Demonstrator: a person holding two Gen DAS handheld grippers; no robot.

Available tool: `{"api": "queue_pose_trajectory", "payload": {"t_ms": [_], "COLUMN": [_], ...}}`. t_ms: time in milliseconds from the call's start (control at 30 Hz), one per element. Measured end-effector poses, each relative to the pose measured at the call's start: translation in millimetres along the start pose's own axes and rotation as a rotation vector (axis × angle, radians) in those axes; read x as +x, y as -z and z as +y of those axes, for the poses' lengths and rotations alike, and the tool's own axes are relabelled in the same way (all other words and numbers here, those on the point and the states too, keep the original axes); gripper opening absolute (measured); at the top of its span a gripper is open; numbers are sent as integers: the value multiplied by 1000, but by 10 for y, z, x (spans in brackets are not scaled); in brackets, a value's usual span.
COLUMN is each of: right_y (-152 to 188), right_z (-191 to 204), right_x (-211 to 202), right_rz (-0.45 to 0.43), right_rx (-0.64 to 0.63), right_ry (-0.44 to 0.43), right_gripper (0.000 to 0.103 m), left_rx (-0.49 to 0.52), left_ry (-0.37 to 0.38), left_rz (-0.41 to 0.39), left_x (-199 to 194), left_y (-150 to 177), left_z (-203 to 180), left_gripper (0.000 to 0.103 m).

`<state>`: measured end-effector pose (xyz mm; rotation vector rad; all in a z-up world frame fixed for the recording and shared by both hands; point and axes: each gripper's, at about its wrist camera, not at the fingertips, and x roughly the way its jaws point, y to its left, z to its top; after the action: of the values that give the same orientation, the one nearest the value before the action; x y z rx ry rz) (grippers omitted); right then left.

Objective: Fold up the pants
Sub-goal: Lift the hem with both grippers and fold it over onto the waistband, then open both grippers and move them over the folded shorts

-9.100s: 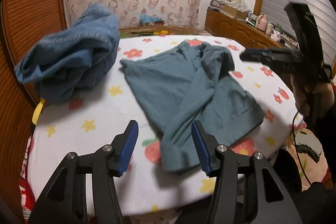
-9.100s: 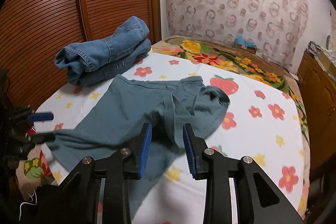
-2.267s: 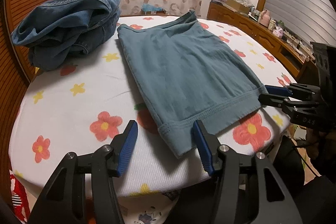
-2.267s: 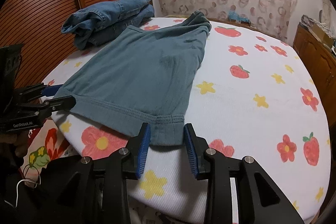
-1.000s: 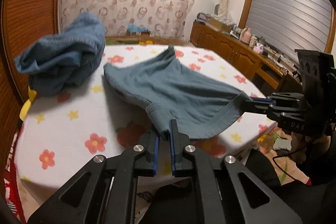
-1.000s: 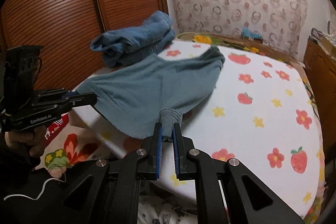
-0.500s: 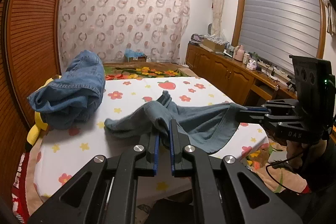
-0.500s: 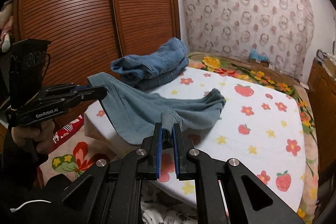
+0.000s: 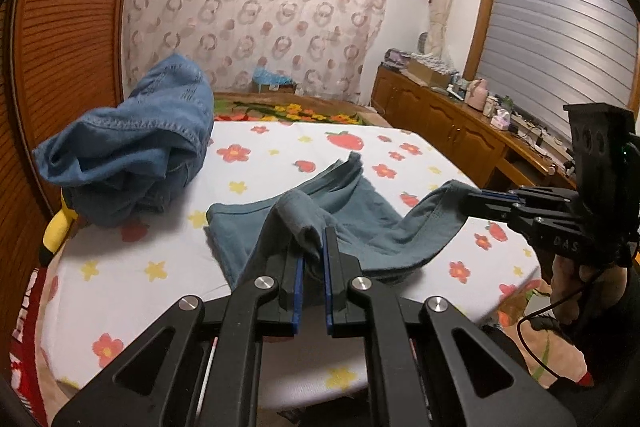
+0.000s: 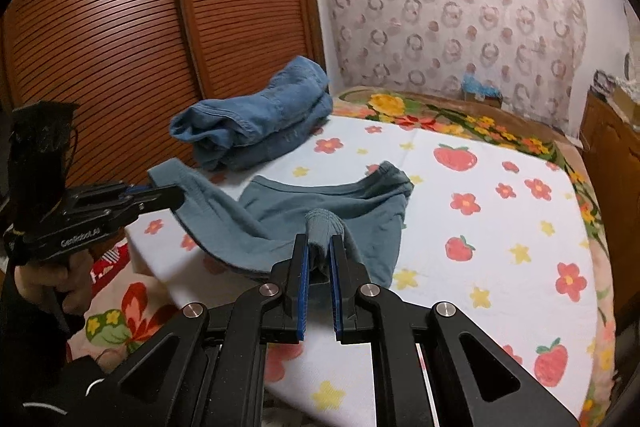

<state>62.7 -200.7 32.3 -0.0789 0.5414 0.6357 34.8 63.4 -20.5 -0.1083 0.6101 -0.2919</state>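
The teal pants (image 9: 360,211) lie partly on the white flower-print bed (image 9: 280,155), with their near hem lifted and doubled back over the rest. My left gripper (image 9: 311,241) is shut on one bunched hem corner. At the right of the same view, my right gripper (image 9: 466,203) pinches the other corner. In the right wrist view, my right gripper (image 10: 319,241) is shut on a grey-teal hem corner of the pants (image 10: 320,195). My left gripper (image 10: 178,197) holds the far corner at the left. The cloth sags between the two grippers above the bed (image 10: 480,235).
A crumpled pile of blue jeans (image 9: 132,147) (image 10: 256,123) sits at the bed's far left, against slatted wooden doors (image 10: 120,27). A yellow toy (image 9: 60,227) pokes out beside it. A wooden sideboard (image 9: 460,131) with clutter runs along the right wall.
Both grippers stay shut on the hem corners. They have carried the hem up off the near edge and forward over the pants, so the flat cloth now doubles over on itself.
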Motion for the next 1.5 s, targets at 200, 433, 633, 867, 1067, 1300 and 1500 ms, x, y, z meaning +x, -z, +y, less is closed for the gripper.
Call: {"api": "queue_pose_trajectory", "payload": {"t_ms": [200, 433, 633, 867, 1067, 1300, 1500], "right_y": [-114, -286, -393, -426, -466, -401, -258], "right_z": [-18, -76, -205, -313, -325, -338, -383], "right_x": [213, 433, 791, 1121, 1251, 1029, 707], "right_rz": [8, 5, 46, 95, 102, 47, -11], "right_rx": [6, -3, 26, 79, 78, 77, 102], "right_ry": [14, 37, 42, 33, 55, 65, 99], "right_gripper": [9, 9, 9, 9, 9, 21, 24], "left_rx": [-6, 0, -9, -29, -43, -32, -12], "left_ry": [-21, -49, -83, -103, -110, -118, -110], "left_rz": [12, 10, 38, 94, 104, 64, 64], "left_x": [121, 288, 521, 798, 823, 648, 532], "left_y": [-27, -195, -243, -170, -172, -174, -58], "left_z": [54, 125, 236, 377, 411, 417, 381], "left_gripper": [9, 9, 9, 9, 14, 61, 63]}}
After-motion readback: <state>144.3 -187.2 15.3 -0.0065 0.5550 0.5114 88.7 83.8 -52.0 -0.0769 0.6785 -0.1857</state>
